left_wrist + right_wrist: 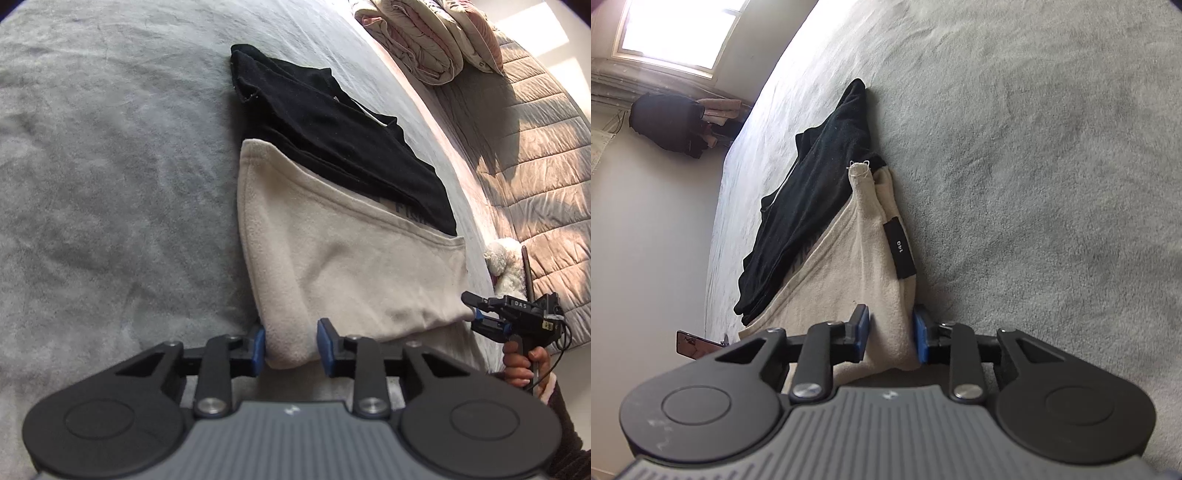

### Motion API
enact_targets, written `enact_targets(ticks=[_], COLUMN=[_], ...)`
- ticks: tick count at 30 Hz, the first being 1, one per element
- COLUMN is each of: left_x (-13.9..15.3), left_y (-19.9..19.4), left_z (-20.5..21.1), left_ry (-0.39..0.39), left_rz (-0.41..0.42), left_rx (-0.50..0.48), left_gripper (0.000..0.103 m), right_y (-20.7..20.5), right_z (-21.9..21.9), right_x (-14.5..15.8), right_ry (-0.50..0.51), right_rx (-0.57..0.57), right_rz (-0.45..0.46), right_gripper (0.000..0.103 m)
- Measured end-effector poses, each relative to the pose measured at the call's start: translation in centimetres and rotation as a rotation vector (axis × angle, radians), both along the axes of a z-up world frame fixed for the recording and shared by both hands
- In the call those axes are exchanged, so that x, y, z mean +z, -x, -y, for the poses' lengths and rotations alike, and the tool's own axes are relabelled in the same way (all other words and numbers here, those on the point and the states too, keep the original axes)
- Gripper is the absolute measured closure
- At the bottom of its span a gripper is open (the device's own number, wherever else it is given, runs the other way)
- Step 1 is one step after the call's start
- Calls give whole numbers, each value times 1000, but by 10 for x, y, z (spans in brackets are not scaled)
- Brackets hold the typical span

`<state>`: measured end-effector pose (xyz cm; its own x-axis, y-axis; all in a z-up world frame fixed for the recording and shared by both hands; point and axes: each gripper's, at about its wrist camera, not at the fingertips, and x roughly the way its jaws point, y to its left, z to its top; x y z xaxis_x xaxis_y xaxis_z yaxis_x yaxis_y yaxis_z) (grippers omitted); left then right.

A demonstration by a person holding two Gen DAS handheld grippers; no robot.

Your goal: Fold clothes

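Note:
A folded cream fleece garment (351, 266) lies on the grey bedspread (110, 184), and a black garment (332, 140) rests partly over its far side. My left gripper (291, 345) has its blue pads closed against the near left corner fold of the cream garment. At the garment's other near corner is my right gripper (474, 314), held by a hand (521, 365). In the right wrist view, my right gripper (891, 339) pinches a thick fold of the cream garment (842, 280) just below its black size label (900, 249). The black garment (812, 192) lies beyond.
A quilted beige cover (535, 166) and piled bedding (424, 37) lie to the right, with a white plush toy (506, 266) at the bed's edge. The right wrist view shows a window (676, 33), dark hanging clothes (668, 122) and a phone (694, 345) at the left.

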<state>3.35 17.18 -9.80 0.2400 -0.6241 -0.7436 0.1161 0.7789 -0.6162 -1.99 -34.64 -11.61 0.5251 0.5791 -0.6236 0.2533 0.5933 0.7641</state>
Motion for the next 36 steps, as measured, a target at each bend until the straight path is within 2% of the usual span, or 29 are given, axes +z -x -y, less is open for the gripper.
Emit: enact_targets(ticks=[3,7,11,17,23,27,32,36], left_x=[-2,-1,4,21,37,36,20,5], left_y=[-2,1,1,-15,-57,-91,-130,-147], left_z=[-1,-11,-23,-34,-34,-29,-20,-12], left_ry=[28,147,301,434,455,434,346,287], left_rz=[-28,-46,-38,25,81,88,70,57], left_rx=[3,43,124,271,379,440,494,517], left_gripper=[87,89,90,90,90,90,90,89], right_y=[-3,-3,-7,-27,-65,-101,-143,-163], right_z=[-2,-1,2,7,9,10,6,6], right_x=[-2,5,20,40,47,39,19,4], right_ry=[-21,-91,-171,-265,-307,-299,-253,-262], right_rx=[16,14,-13,-80,-166,-231,-275,-297], right_rz=[-8,24,79,160,211,197,135,76], right_gripper=[82,86,86,86,86,86,86,84])
